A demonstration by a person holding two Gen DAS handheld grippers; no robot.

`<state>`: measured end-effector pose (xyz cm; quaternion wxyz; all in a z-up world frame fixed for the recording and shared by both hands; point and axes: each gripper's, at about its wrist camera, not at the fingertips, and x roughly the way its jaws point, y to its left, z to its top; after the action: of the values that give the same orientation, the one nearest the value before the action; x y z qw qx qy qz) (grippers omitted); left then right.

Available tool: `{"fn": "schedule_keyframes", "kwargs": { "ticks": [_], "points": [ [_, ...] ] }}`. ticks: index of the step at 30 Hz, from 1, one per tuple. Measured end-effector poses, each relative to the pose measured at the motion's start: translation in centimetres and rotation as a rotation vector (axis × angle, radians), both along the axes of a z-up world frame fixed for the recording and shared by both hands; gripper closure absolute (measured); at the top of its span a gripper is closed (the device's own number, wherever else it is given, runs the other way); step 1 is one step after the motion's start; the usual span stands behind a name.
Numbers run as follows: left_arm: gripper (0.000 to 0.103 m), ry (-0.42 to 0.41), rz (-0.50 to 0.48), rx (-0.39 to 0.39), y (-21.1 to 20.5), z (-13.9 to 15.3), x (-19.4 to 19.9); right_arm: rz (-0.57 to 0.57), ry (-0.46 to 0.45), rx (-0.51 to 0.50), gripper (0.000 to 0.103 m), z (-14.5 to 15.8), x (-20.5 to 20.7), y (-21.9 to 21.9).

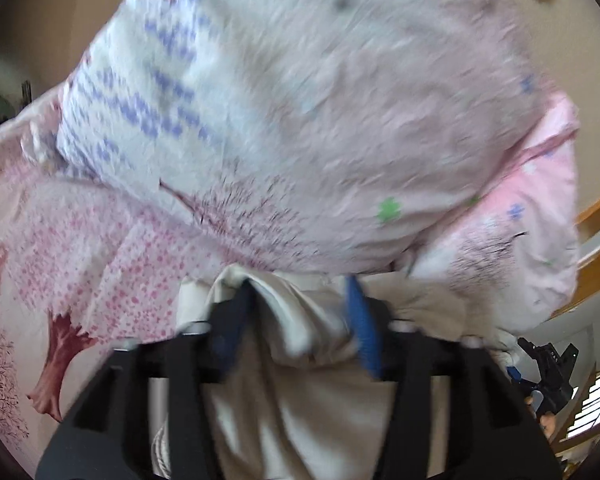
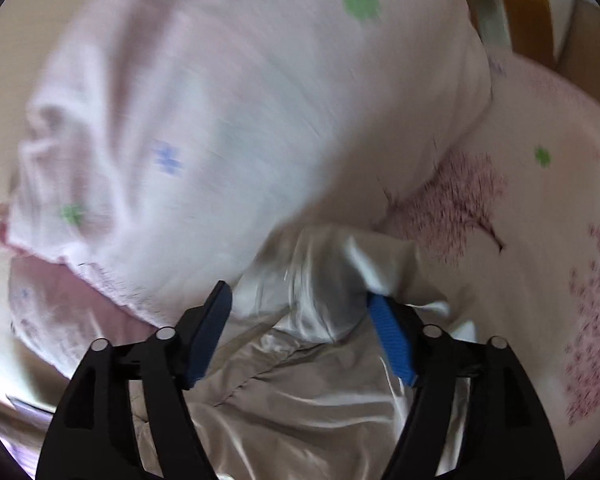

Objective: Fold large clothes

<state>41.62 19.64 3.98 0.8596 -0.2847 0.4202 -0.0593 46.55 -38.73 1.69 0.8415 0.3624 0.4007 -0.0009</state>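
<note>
Bed surface covered by pink floral bedding (image 1: 100, 264), bulky pillow (image 1: 320, 100) at 12 o'clock. Beige garment (image 2: 284, 392) bunched at 6 o'clock, lying between jaws. Left gripper (image 1: 300, 320) and right gripper (image 2: 300, 320) spread, cloth released. Step judged: fold laid down. Next: withdrawal, regrasp of edge required.

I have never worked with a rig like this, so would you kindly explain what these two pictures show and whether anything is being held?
A person holds a hand-held two-finger gripper in each hand, each with a fisheye camera looking along its fingers. One picture is the left gripper, the other the right gripper. Both stand open over a beige garment, whose bunched cloth lies between the blue pads without being clamped. It rests on a bedsheet printed with pink trees, before a pale pillow with small flowers. The pictures are blurred.
</note>
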Motion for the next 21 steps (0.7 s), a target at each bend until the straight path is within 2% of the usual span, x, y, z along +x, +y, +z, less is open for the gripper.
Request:
{"fn": "schedule_keyframes", "kwargs": {
  "ticks": [1, 4, 5, 6, 8, 10, 13, 16, 18, 21],
  "points": [
    [0.023, -0.046, 0.017, 0.032, 0.3, 1.0, -1.2, -0.002, -0.026, -0.034, 0.029, 0.6, -0.5, 0.1],
    [0.021, -0.140, -0.002, 0.104, -0.6, 3.1, -3.8, 0.004, -0.123, -0.168, 0.029, 2.5, -2.7, 0.9],
    [0.021, -0.161, -0.026, 0.118, -1.1, 3.6, -4.7, 0.046, -0.159, -0.210, 0.031, 3.0, -3.5, 1.8],
    [0.021, -0.181, -0.062, 0.135, -2.1, 4.0, -5.4, 0.107, -0.181, -0.233, 0.036, 3.3, -3.9, 2.9],
    [0.021, -0.222, -0.163, 0.194, -5.1, 4.3, -7.6, 0.291, -0.205, -0.280, 0.055, 3.3, -4.5, 6.5],
    [0.021, -0.227, -0.273, 0.216, -8.3, 3.8, -8.9, 0.459, -0.206, -0.335, 0.064, 2.8, -5.7, 10.1],
    [0.021, -0.195, -0.372, 0.242, -11.2, 2.5, -9.8, 0.615, -0.168, -0.429, 0.066, 1.5, -6.4, 14.5],
    [0.021, -0.139, -0.385, 0.310, -13.0, 1.1, -9.1, 0.619, -0.086, -0.568, 0.066, 0.0, -6.0, 16.8],
    [0.023, -0.104, -0.364, 0.334, -13.2, 0.3, -8.1, 0.611, -0.009, -0.581, 0.066, -1.2, -4.5, 17.2],
    [0.023, -0.051, -0.335, 0.343, -13.1, -1.0, -6.0, 0.595, 0.091, -0.542, 0.066, -3.3, -2.5, 17.1]
  ]
}}
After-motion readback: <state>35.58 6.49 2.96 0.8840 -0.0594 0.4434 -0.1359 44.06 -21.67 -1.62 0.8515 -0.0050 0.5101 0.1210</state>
